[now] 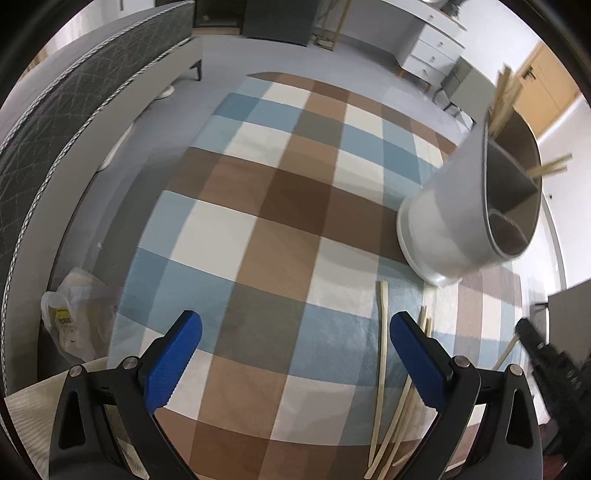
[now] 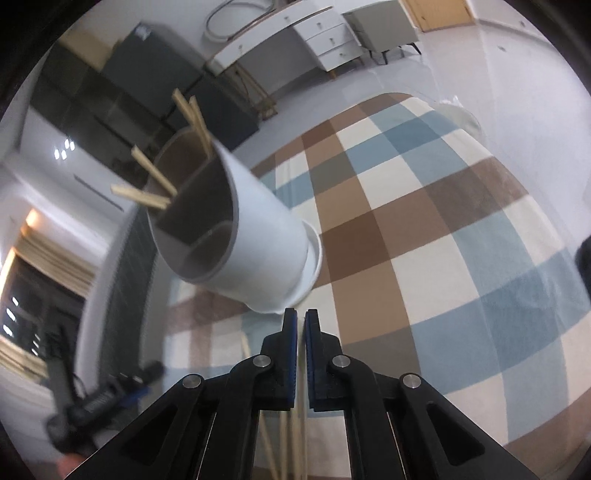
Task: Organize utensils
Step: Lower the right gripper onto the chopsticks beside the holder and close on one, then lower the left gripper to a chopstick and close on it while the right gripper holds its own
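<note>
Left gripper [image 1: 295, 354] is hanging with jaws spread wide, holding nothing. Right gripper [image 2: 300, 328] is sitting with jaws nearly pressed together; no stick visible in the slit, looks empty.

Loose chopsticks [image 1: 382, 354] are lying on the checked tablecloth [image 1: 258, 206] covering the desk, just by the left gripper's right finger and running back under it; in the right wrist view more chopsticks [image 2: 291, 443] are showing below the closed jaws. The white holder [image 1: 447, 221] is standing ahead and right of the left jaws, just ahead and left of the right jaws, with several sticks [image 2: 155, 184] already poking out of its divided top.

Judging handling: the sticks look thin, light, stiff, smooth, probably rolling or slipping if pinched off-centre. Best hold would be mid-length, across the shaft, one or two at a time. The holder looks light and tall, so tipping is a risk when dropping sticks in.

Around: a plastic bag [image 1: 74, 317] left of the left jaws at the desk edge, a bed [image 1: 55, 122] beyond it, white drawers [image 2: 328, 33] far ahead. The crossing pile could snag a neighbouring stick.
</note>
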Action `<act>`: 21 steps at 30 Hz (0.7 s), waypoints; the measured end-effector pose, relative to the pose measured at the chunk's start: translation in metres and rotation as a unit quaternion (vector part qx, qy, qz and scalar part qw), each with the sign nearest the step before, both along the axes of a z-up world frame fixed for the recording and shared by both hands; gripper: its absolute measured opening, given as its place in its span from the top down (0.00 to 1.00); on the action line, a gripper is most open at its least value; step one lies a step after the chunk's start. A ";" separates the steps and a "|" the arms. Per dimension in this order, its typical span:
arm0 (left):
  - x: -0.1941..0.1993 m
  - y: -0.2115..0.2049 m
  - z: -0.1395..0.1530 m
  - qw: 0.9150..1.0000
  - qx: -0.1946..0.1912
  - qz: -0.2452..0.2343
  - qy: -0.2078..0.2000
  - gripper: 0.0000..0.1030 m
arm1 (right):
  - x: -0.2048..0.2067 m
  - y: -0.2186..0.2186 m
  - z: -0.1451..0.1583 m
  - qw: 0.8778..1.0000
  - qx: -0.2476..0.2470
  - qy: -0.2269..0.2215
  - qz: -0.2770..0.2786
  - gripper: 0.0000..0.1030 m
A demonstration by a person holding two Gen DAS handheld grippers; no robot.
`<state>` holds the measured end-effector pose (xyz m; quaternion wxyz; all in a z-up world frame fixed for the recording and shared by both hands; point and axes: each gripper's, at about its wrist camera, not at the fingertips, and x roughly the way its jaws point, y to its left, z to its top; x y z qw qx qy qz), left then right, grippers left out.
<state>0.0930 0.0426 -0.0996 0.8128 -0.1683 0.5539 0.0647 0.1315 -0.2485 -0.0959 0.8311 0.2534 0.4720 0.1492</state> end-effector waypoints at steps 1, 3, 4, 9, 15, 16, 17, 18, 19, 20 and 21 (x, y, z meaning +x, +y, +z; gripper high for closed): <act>0.000 -0.003 -0.001 1.000 0.002 -0.005 0.001 0.04 | 0.000 -0.002 0.001 1.000 0.002 -0.003 0.000 0.97; 0.000 -0.008 -0.006 1.000 0.009 -0.012 0.005 0.04 | -0.002 -0.005 -0.001 1.000 0.010 -0.004 0.000 0.97; 0.000 -0.010 -0.008 1.000 0.008 -0.014 0.006 0.04 | -0.003 -0.008 -0.002 1.000 0.016 -0.002 -0.002 0.97; 0.001 -0.022 -0.016 0.999 0.017 -0.035 0.006 0.04 | -0.008 -0.023 -0.004 0.998 0.066 0.000 -0.022 0.97; 0.003 -0.033 -0.026 0.998 0.024 -0.049 0.011 0.04 | -0.011 -0.045 -0.014 0.988 0.134 0.012 -0.073 0.97; 0.002 -0.034 -0.026 0.999 0.026 -0.046 0.009 0.04 | -0.010 -0.046 -0.015 0.988 0.131 0.013 -0.076 0.97; 0.004 -0.034 -0.026 0.999 0.025 -0.045 0.009 0.04 | -0.010 -0.047 -0.016 0.988 0.130 0.013 -0.078 0.97; 0.005 -0.035 -0.027 0.999 0.025 -0.044 0.009 0.04 | -0.010 -0.048 -0.016 0.988 0.130 0.013 -0.080 0.97; 0.007 -0.036 -0.026 0.999 0.024 -0.044 0.008 0.04 | -0.011 -0.050 -0.017 0.988 0.132 0.014 -0.084 0.97; 0.010 -0.037 -0.026 0.999 0.025 -0.045 0.007 0.04 | -0.011 -0.051 -0.018 0.987 0.133 0.015 -0.087 0.97; 0.013 -0.039 -0.027 0.998 0.028 -0.047 0.007 0.04 | -0.011 -0.053 -0.017 0.987 0.130 0.016 -0.092 0.97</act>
